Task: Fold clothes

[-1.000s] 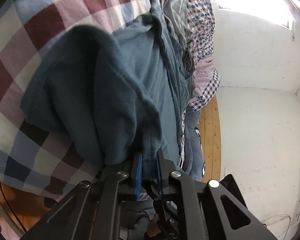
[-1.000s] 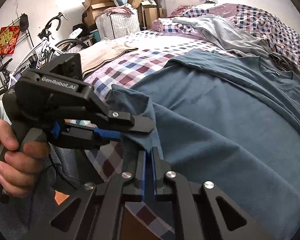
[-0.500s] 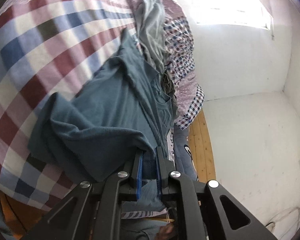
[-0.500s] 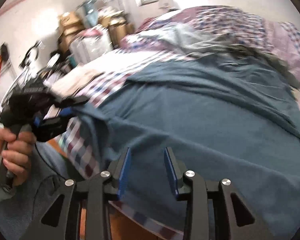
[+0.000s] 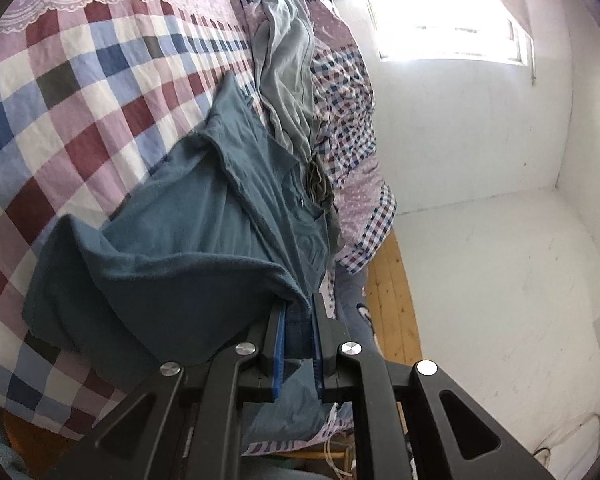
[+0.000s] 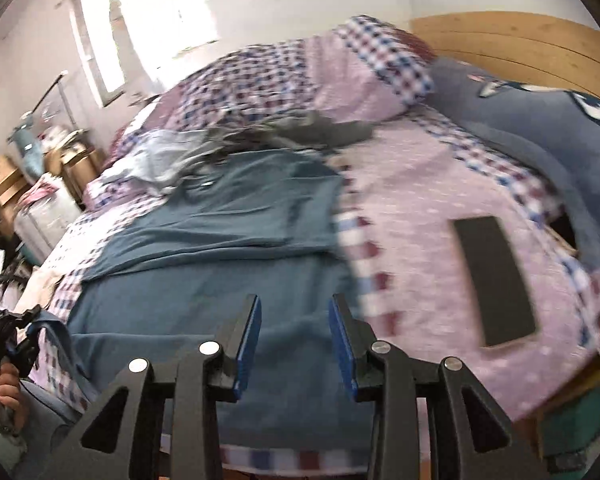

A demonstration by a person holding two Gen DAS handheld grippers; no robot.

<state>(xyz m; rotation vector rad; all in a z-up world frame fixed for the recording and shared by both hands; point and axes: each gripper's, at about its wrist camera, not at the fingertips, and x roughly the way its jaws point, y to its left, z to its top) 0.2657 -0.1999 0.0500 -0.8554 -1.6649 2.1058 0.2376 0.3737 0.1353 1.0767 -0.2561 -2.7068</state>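
A teal blue T-shirt (image 5: pixel 204 240) (image 6: pixel 220 264) lies spread on a checked bedsheet (image 5: pixel 80 92). My left gripper (image 5: pixel 298 312) is shut on the T-shirt's hem corner and holds it lifted off the bed, the cloth draping down to the left. In the right wrist view my right gripper (image 6: pixel 294 316) is open and empty, just above the shirt's near edge. The left gripper (image 6: pixel 8 324) also shows far left there, held by a hand (image 6: pixel 4 388), with the shirt corner in it.
A grey garment (image 5: pixel 288 92) (image 6: pixel 292 132) lies crumpled beyond the shirt, against a checked quilt (image 6: pixel 300 76). A black phone (image 6: pixel 494 280) rests on the pink sheet at right. A blue pillow (image 6: pixel 540 120) leans on the wooden headboard (image 6: pixel 520 44). Boxes (image 6: pixel 4 184) stand at far left.
My right gripper let go of the shirt, opened and swung right along the near edge toward the headboard. My left gripper kept its hold and lifted the corner, pulling back.
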